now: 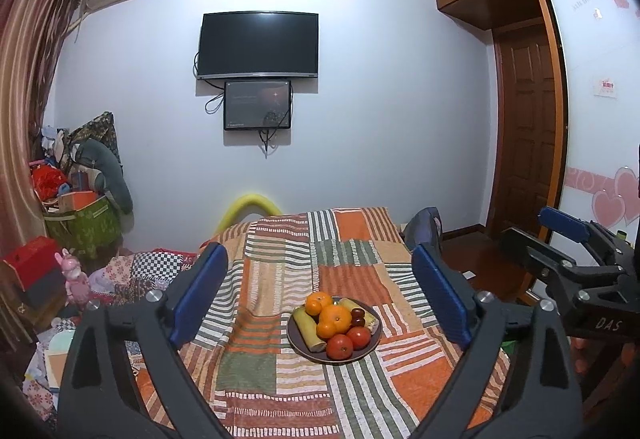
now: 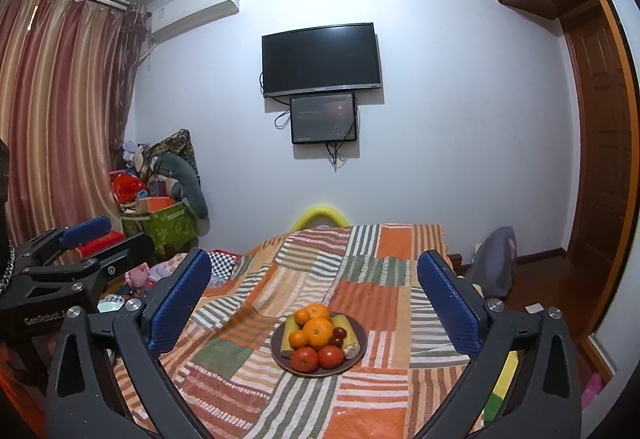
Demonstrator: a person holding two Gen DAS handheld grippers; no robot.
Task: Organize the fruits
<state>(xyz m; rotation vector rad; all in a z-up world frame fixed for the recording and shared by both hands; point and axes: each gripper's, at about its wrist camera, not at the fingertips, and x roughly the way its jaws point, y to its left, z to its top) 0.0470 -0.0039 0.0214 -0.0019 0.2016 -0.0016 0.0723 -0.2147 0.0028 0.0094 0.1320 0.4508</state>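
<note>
A dark round plate (image 1: 296, 345) (image 2: 277, 353) sits on the patchwork-covered table (image 1: 280, 391) (image 2: 372, 391). It holds oranges (image 1: 334, 318) (image 2: 318, 331), two red tomatoes (image 1: 339, 346) (image 2: 305, 359), yellow-green corn pieces (image 1: 307, 329) (image 2: 347, 335) and small dark red fruits (image 1: 358, 318) (image 2: 338, 335). My left gripper (image 1: 320, 287) is open and empty, held back above the near side of the plate. My right gripper (image 2: 314, 285) is open and empty, also back from the plate. Each gripper shows at the other view's edge: the right one (image 1: 560, 239), the left one (image 2: 92, 239).
A wall TV (image 1: 258, 45) and a smaller screen (image 1: 257, 105) hang behind the table. Boxes, bags and toys (image 1: 76, 207) pile at the left by the curtain (image 2: 60, 111). A wooden door (image 1: 528, 127) and wardrobe stand at the right. A grey-blue chair back (image 2: 496, 263) is at the table's right.
</note>
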